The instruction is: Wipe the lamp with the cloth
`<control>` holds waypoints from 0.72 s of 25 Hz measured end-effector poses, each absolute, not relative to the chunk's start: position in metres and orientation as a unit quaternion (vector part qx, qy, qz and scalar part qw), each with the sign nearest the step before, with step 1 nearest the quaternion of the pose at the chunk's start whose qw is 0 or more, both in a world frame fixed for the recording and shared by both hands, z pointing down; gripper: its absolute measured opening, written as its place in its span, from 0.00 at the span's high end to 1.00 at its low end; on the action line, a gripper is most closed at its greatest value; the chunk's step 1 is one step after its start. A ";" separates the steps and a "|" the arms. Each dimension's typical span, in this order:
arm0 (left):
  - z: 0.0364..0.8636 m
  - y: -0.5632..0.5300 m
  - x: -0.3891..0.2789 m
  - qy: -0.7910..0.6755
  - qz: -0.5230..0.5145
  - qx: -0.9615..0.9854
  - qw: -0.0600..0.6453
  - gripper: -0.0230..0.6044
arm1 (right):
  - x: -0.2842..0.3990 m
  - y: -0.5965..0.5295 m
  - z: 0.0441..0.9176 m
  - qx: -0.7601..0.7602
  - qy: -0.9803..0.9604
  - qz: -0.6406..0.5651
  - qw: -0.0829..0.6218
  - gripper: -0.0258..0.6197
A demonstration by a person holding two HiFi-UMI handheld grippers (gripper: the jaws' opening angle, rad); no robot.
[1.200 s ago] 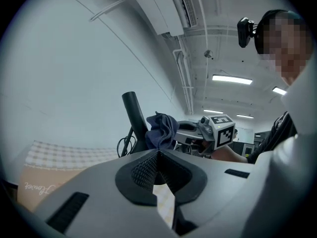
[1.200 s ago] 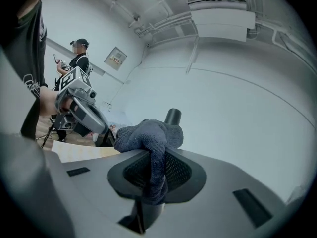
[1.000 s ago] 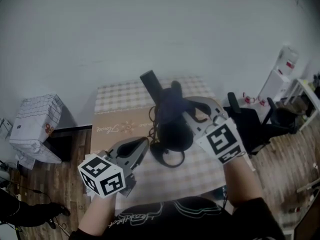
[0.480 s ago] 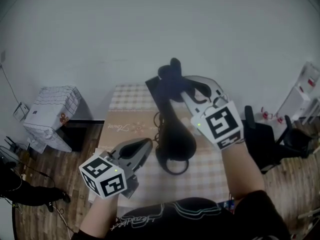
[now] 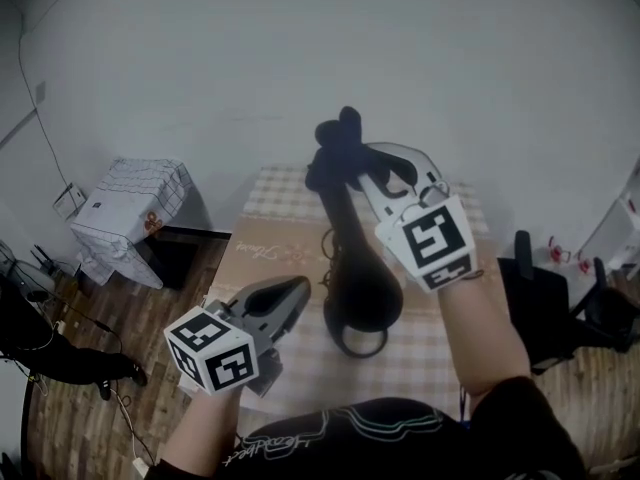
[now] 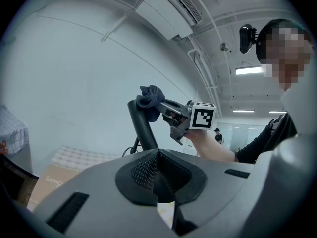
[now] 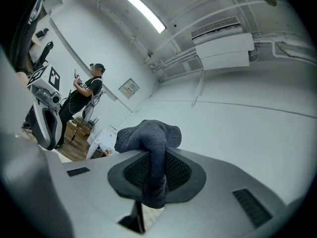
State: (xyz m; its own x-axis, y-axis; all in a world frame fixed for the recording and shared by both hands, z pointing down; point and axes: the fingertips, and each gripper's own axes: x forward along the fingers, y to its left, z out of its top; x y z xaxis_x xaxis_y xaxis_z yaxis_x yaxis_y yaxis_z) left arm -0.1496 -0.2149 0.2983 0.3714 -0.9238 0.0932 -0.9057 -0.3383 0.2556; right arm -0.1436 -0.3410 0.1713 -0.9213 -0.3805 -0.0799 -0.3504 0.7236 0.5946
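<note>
The checked table (image 5: pixel 275 190) carries the black desk lamp (image 5: pixel 362 286), whose round base sits near the table's middle while its stem rises toward the camera. Over the last second the right gripper (image 5: pixel 350 165) has climbed the stem: it was level with the lamp's middle and now sits at the stem's upper end, with the dark cloth (image 5: pixel 335 146) against the tip. I read that as an upward wiping stroke reaching the end of the stem, so the stem has likely had one pass, while the base and the lower ring look untouched by the cloth. The left gripper (image 5: pixel 296 294) has hardly moved; it hangs low and to the left of the base, near it but not touching.

In the right gripper view the fingers (image 7: pixel 208 182) are clamped on a fold of the cloth (image 7: pixel 151 148), which bunches above them and trails down between them. In the left gripper view the fingers (image 6: pixel 99 192) are pressed together with nothing between them, and beyond them the stem (image 6: pixel 143 130) stands with the cloth (image 6: pixel 150 97) bunched at its top
</note>
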 end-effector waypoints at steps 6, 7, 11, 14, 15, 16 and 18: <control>0.308 -0.214 -0.148 -0.573 -0.038 0.807 0.139 0.97 | -0.151 -0.339 0.198 0.176 -0.933 -0.312 0.037 0.87; 0.309 -0.215 -0.148 -0.574 -0.038 0.806 0.138 0.97 | -0.153 -0.339 0.203 0.173 -0.933 -0.313 0.040 0.87; 0.317 -0.214 -0.147 -0.575 -0.040 0.804 0.144 0.97 | -0.154 -0.335 0.217 0.169 -0.933 -0.315 0.048 0.87; 0.322 -0.213 -0.144 -0.574 -0.040 0.805 0.147 0.97 | -0.150 -0.335 0.225 0.166 -0.933 -0.313 0.058 0.87; 0.323 -0.213 -0.144 -0.574 -0.041 0.804 0.148 0.97 | -0.149 -0.334 0.228 0.165 -0.933 -0.314 0.061 0.87; 0.324 -0.213 -0.144 -0.575 -0.043 0.803 0.149 0.97 | -0.148 -0.333 0.230 0.163 -0.932 -0.317 0.064 0.87; 0.326 -0.213 -0.143 -0.576 -0.046 0.802 0.151 0.97 | -0.146 -0.331 0.234 0.163 -0.929 -0.326 0.070 0.87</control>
State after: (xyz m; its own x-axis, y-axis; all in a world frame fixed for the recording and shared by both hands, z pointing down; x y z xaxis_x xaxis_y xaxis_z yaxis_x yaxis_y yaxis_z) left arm -0.1428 -0.2134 0.3260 0.3332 -0.9375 0.1006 -0.9097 -0.2916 0.2959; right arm -0.1459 -0.3315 0.2342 -0.9370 -0.3485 0.0248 -0.2567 0.7349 0.6277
